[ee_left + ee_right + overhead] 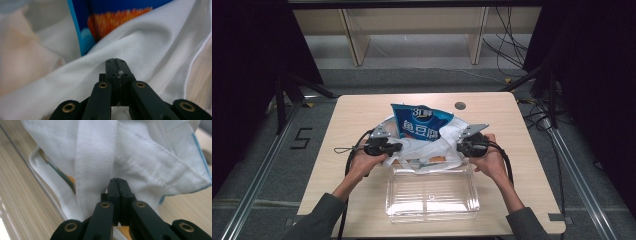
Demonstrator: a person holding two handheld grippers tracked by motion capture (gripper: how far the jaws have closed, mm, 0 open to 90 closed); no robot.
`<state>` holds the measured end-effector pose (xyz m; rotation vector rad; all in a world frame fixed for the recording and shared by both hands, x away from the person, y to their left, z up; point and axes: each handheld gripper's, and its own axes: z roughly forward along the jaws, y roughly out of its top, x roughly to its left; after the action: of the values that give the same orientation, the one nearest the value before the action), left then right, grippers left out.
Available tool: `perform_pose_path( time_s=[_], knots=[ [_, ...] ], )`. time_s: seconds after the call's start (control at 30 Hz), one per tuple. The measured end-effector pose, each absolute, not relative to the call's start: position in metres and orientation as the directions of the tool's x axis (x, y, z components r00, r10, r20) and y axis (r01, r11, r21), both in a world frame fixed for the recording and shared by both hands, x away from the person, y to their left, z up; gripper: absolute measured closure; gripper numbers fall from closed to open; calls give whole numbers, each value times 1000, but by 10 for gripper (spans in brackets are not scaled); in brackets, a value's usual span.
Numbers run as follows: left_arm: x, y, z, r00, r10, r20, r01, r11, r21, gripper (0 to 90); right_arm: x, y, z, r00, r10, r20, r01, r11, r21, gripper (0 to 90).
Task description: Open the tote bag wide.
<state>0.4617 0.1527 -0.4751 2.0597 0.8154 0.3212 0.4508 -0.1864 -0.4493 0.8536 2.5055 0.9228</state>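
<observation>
A white cloth bag (424,145) sits mid-table with a blue snack packet (422,122) standing out of its mouth. My left gripper (397,147) is shut on the bag's left edge. In the left gripper view the jaws pinch white fabric (140,42), with the blue and orange packet (112,22) just behind. My right gripper (460,146) is shut on the bag's right edge. In the right gripper view the jaws meet on white cloth (140,167) beside a woven strap (96,157).
A clear plastic tray (430,195) lies in front of the bag, near the table's front edge. A small round grommet (460,105) sits in the tabletop at the back right. Bare wood (342,165) lies left and right of the hands.
</observation>
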Motion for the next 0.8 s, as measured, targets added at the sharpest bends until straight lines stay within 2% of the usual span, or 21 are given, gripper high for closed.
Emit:
perform_pose_path(
  time_s=[0.13,0.2,0.33,0.43,0.5,0.57,0.6,0.7,0.8],
  knots=[
    [464,152,-480,763,640,-89,444,-419,792,893,463,-194,-468,-767,640,-36,473,603,642,900],
    [464,150,-482,753,648,-111,450,-385,806,892,469,-194,-470,-764,645,0,490,581,650,900],
    [463,153,-477,750,648,-135,455,-356,817,852,469,-196,-468,-774,633,-15,469,590,657,900],
    [461,157,-460,744,660,-108,428,-346,835,777,464,-200,-456,-766,643,-22,461,572,679,900],
    [460,162,-447,748,652,-127,417,-312,854,742,462,-203,-446,-767,641,-28,440,557,704,887],
    [460,165,-440,741,660,-125,409,-295,863,735,459,-204,-439,-751,660,-32,450,546,706,881],
    [461,175,-424,737,665,-120,384,-267,884,735,455,-209,-421,-755,655,-21,426,515,744,873],
    [467,187,-413,699,704,-122,384,-226,895,759,454,-215,-396,-741,668,-68,348,470,811,879],
    [480,197,-409,647,758,-83,378,-224,898,775,450,-209,-385,-752,655,-72,309,448,839,883]
  ],
)
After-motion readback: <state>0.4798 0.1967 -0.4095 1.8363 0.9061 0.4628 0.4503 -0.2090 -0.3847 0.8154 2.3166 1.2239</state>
